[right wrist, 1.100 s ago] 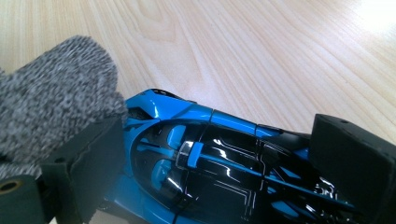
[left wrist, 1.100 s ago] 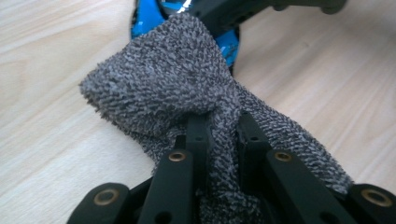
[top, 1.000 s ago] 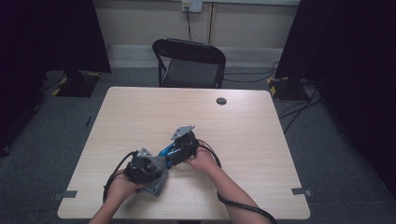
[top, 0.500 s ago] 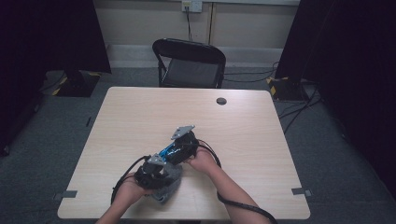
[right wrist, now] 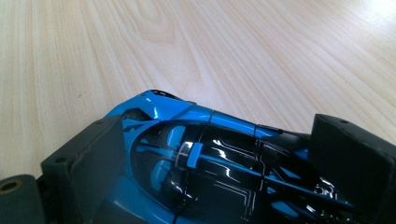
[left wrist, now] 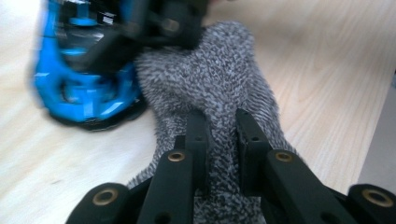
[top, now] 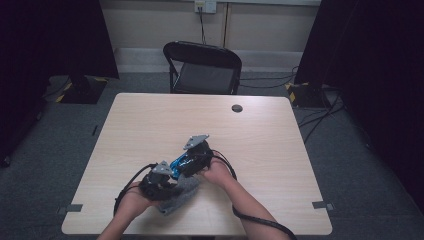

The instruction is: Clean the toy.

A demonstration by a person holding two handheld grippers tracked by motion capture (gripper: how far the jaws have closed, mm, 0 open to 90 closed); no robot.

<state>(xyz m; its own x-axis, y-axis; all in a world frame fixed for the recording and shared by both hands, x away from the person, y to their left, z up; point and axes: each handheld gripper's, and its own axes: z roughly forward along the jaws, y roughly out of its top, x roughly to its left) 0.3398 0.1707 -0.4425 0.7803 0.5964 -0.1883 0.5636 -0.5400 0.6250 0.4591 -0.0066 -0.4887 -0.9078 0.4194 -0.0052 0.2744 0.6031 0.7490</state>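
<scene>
I sit at a pale wood-grain table [top: 280, 150], both forearms reaching in from the near edge. Close to that edge lies a speckled grey knitted cloth [top: 181, 192], partly rumpled on the tabletop. My left gripper [left wrist: 219, 135] has its jaws pressed together on a raised fold of this cloth, pinching it. My right gripper [right wrist: 210, 154] clamps a glossy blue and black toy sports car [right wrist: 187, 149] by its sides, holding it just beside the cloth and touching its far end. I judge the job, wiping the car with the cloth, to be midway: both things are gripped and brought together, yet most of the bodywork seems still unrubbed.
</scene>
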